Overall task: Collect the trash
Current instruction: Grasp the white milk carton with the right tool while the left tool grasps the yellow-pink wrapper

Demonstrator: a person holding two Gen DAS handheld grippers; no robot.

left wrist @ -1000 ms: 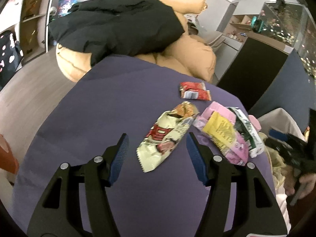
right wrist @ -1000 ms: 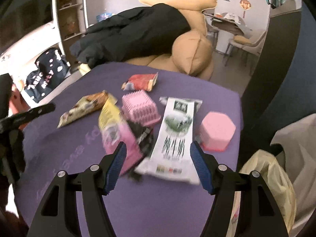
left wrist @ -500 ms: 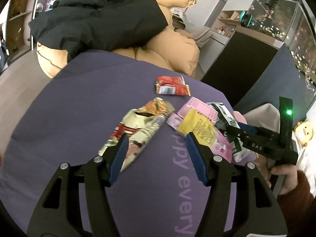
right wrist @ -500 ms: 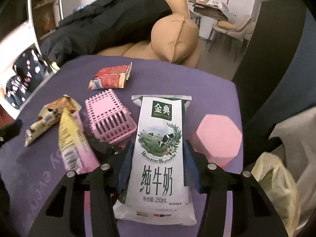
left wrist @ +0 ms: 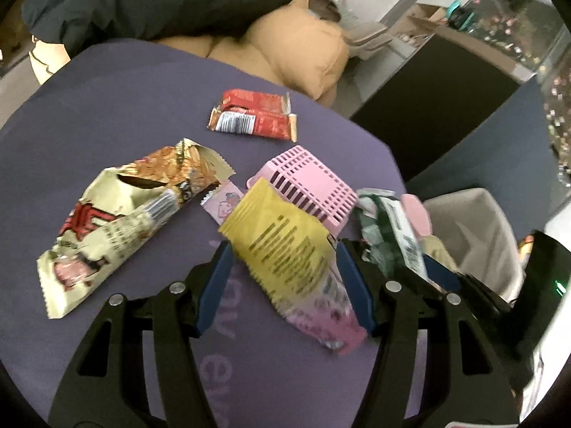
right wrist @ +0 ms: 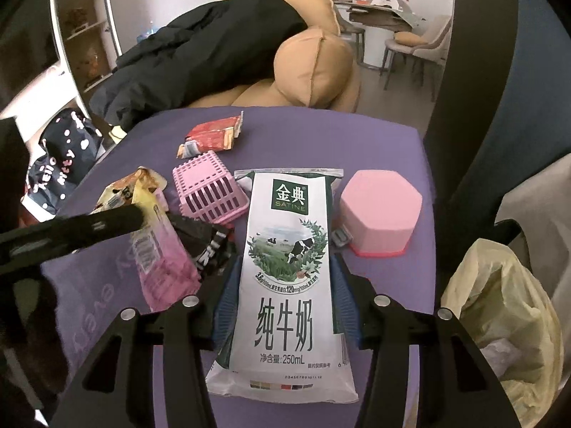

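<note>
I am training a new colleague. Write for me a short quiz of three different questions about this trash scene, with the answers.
1. True or false: the right gripper is closed on the milk pouch.
2. Which wrapper lies between the left gripper's fingers?
A. red wrapper
B. yellow and pink wrapper
C. cream snack bag
3. Fill in: the pink basket lies ____ on the purple cloth.

Key:
1. True; both pads press its sides.
2. B; the pads do not yet press it.
3. Upside down.
</note>
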